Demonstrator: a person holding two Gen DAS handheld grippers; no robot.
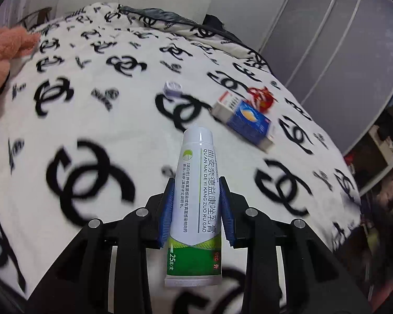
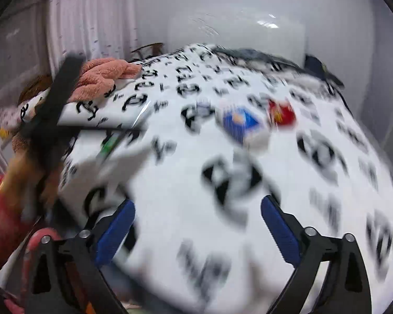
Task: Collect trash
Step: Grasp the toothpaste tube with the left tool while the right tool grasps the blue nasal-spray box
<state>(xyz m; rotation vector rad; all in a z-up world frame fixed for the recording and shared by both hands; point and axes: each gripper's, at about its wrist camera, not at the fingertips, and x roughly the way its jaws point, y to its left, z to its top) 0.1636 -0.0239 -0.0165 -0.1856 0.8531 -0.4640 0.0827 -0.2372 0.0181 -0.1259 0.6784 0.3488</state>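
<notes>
Two views to work from, and I take my left wrist one first: my left gripper has its blue pads pressed against both sides of a white and green ointment tube, jaws drawn in narrow around it, cap end pointing away from me and the crimped green end hanging near the lens. Below lies a bed under a white blanket printed with black interlocked rings. Farther off and to the right I see a blue and white medicine box lying flat, with a red crumpled wrapper just beyond it and touching its far end. Left of the box, apart from it, sits a small pale lilac cap-like piece. A pink fluffy cloth shows at the far left edge. Over on the right wrist view everything is smeared by blur. My right gripper stands wide apart with nothing between its blue pads, only blanket beneath. The blue box and the red wrapper sit farther out, centre right. At the left, my other gripper's black frame crosses the view.
</notes>
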